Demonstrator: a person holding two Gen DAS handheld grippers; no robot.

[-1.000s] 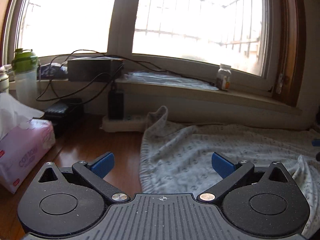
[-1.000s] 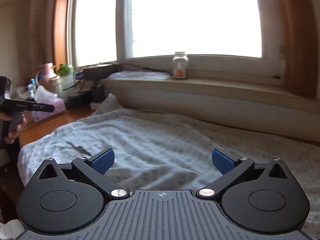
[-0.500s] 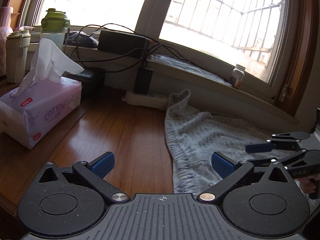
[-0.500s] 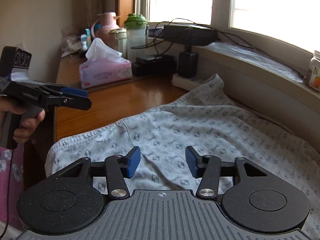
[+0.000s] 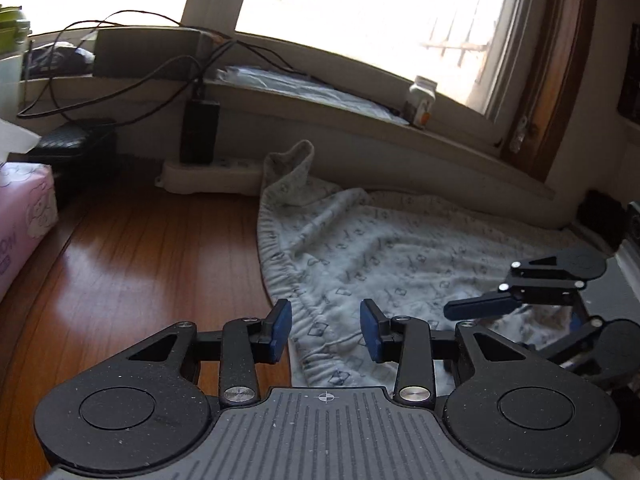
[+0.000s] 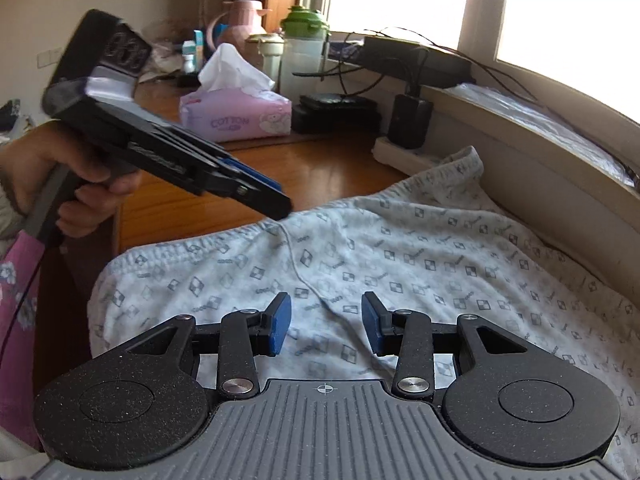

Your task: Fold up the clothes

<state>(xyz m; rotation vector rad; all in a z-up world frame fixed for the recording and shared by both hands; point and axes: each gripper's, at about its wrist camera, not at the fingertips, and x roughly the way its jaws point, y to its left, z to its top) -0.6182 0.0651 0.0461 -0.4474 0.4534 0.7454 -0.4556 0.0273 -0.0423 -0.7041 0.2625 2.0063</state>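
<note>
Tissue (image 6: 230, 68) sticks up from pink box (image 6: 236, 118) nr bottles.

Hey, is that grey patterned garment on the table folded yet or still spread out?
Spread out. The garment lies flat and wrinkled across the table, elastic waistband edge exposed, no fold in what shows.

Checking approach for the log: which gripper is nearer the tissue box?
Left. The left gripper hovers at the garment's waistband edge, on the side toward the tissue box; the right gripper sits over the garment, farther away.
</note>
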